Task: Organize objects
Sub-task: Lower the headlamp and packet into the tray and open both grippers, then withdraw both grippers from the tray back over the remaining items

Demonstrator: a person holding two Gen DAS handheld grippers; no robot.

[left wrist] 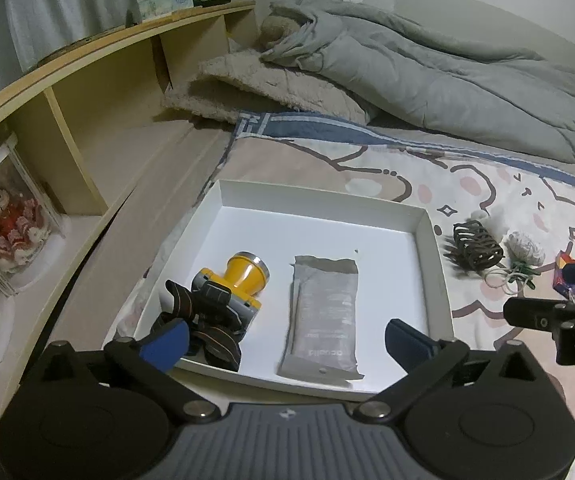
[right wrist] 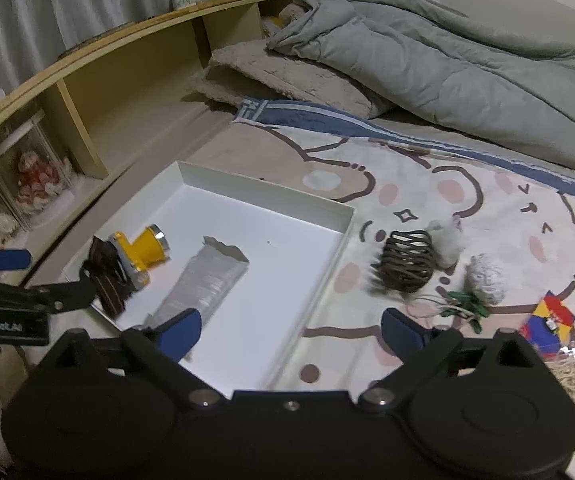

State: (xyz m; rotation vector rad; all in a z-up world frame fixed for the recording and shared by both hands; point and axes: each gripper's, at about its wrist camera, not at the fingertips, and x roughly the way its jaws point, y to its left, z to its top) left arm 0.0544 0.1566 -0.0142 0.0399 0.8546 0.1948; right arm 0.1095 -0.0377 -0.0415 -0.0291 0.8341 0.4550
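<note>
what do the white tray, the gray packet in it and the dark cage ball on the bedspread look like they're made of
White tray: probably matte cardboard, with thin folded walls.
Gray packet: apparently foil or plastic film, wrinkled, with a dull sheen and a torn top.
Dark cage ball: seemingly woven rattan or wire; the open brown strands leave it unclear.

There is one white box. In it lie two things: one yellow headlamp and one grey pouch. On the bed sheet beside the box there are one wicker ball, two white fluffy balls, one coloured cube and one green clip. Two hand-held grippers are present.
</note>
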